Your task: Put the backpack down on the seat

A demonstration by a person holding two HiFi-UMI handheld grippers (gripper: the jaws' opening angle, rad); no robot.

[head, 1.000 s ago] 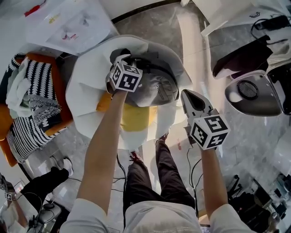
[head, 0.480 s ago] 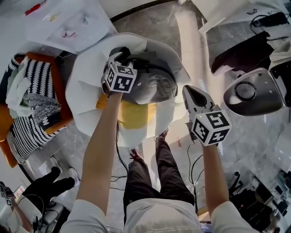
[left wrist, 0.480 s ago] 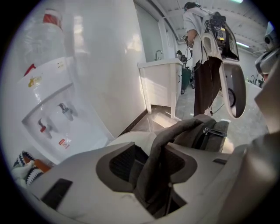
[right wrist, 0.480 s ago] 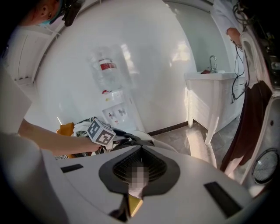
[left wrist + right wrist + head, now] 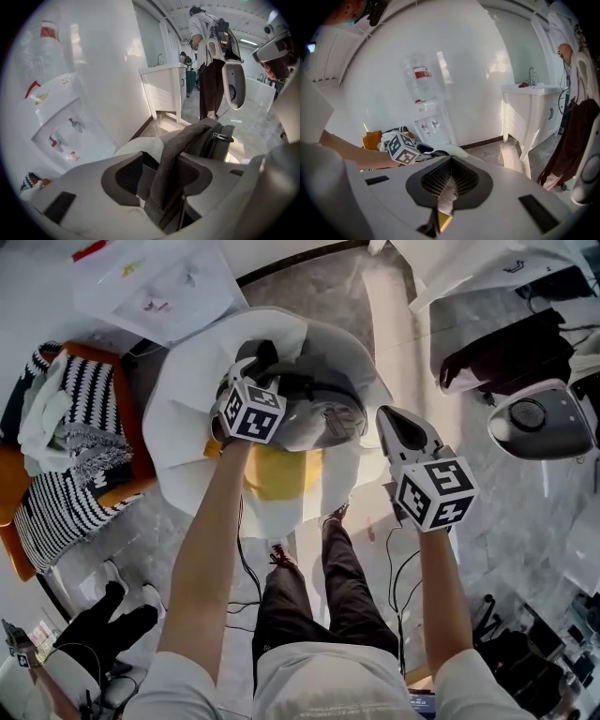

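A grey backpack (image 5: 319, 413) rests on the yellow cushion (image 5: 277, 474) of a white egg-shaped chair (image 5: 187, 399). My left gripper (image 5: 255, 371) hangs over the backpack's top. In the left gripper view its jaws (image 5: 161, 173) are opening; the grey carry strap (image 5: 176, 154) stands loose between them, with a gap on each side. The backpack's zipped top (image 5: 220, 140) shows just beyond. My right gripper (image 5: 389, 423) hovers off the chair's right rim, apart from the backpack. Its jaws (image 5: 449, 180) are shut on nothing.
An orange chair piled with striped clothes (image 5: 75, 456) stands to the left. A white water dispenser (image 5: 150, 282) is behind the chair. Dark clothing (image 5: 506, 357) and a white round appliance (image 5: 544, 418) are at the right. Cables (image 5: 394, 568) lie on the floor. A person (image 5: 208, 61) stands farther off.
The left gripper has stayed over the backpack's top, shifting only slightly. The backpack lies on the cushion as before. The right gripper has held its place beside the chair.
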